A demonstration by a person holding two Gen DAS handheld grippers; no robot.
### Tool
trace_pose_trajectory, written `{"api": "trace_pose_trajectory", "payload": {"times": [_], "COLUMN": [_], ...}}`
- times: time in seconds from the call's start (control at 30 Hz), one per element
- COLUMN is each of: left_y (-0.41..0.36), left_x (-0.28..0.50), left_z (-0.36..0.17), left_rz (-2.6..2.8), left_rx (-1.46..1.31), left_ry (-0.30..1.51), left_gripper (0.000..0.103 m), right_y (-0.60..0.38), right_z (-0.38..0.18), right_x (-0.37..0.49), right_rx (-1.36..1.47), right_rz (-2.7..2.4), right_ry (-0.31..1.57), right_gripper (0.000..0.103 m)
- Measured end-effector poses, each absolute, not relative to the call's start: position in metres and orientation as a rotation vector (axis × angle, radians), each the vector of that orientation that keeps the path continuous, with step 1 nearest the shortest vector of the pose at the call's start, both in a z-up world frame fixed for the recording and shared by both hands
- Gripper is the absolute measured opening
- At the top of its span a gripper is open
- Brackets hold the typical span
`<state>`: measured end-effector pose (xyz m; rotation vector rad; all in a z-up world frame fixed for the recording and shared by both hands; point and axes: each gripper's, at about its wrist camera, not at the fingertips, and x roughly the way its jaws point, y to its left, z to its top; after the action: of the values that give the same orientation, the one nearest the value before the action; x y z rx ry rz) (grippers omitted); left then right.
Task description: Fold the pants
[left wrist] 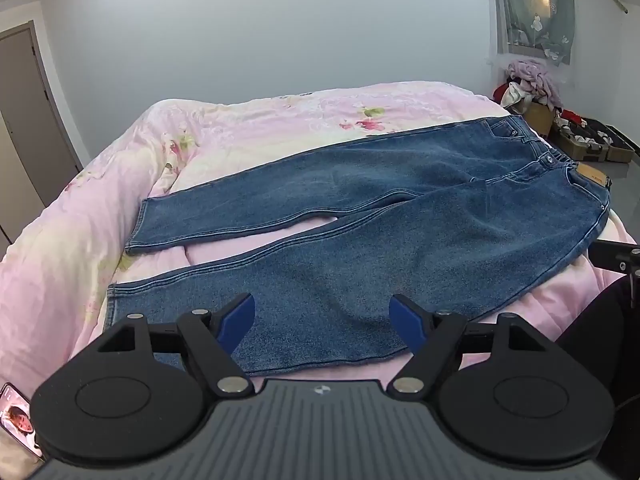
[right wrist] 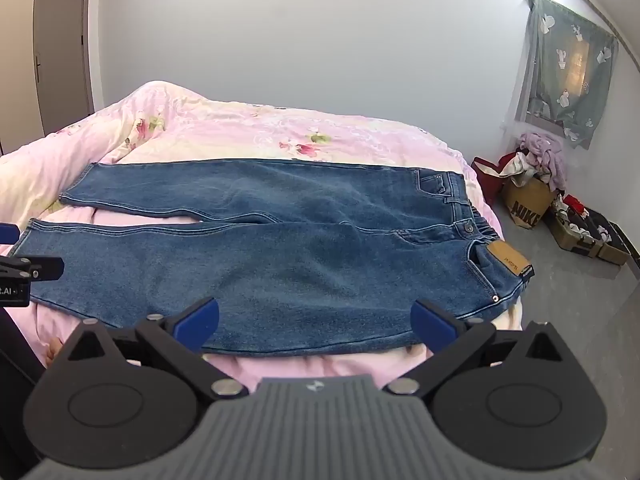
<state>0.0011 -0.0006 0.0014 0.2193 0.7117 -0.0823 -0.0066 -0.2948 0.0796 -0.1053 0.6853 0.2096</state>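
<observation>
Jeans [right wrist: 280, 256] lie flat across the bed [right wrist: 240, 128], legs spread toward my left, waistband at the right edge, so I read them as laid out for a first fold, none made yet. Left gripper [left wrist: 322, 320] over the near leg, right gripper [right wrist: 316, 326] near the hip; both wide, holding nothing.

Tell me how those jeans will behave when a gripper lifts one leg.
The jeans lie flat with soft creases, so the leg would probably droop. Thick denim likely feels heavyish. The pink quilt looks smooth, so they may slide.
</observation>
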Motion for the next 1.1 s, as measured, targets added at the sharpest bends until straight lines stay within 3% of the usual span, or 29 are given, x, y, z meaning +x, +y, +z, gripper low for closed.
{"api": "trace_pose_trajectory", "payload": {"times": [1.1], "left_y": [0.009], "left_x": [0.002], "left_z": [0.003], "left_rz": [-0.067], "left_rx": [0.187], "left_ry": [0.716], "left_gripper": [0.09], "right_y": [-0.294], "right_z": [0.094], "right_x": [-0.011], "right_rx": [-0.121], "right_rz": [0.204], "right_ry": [0.664], "right_gripper": [0.098]}}
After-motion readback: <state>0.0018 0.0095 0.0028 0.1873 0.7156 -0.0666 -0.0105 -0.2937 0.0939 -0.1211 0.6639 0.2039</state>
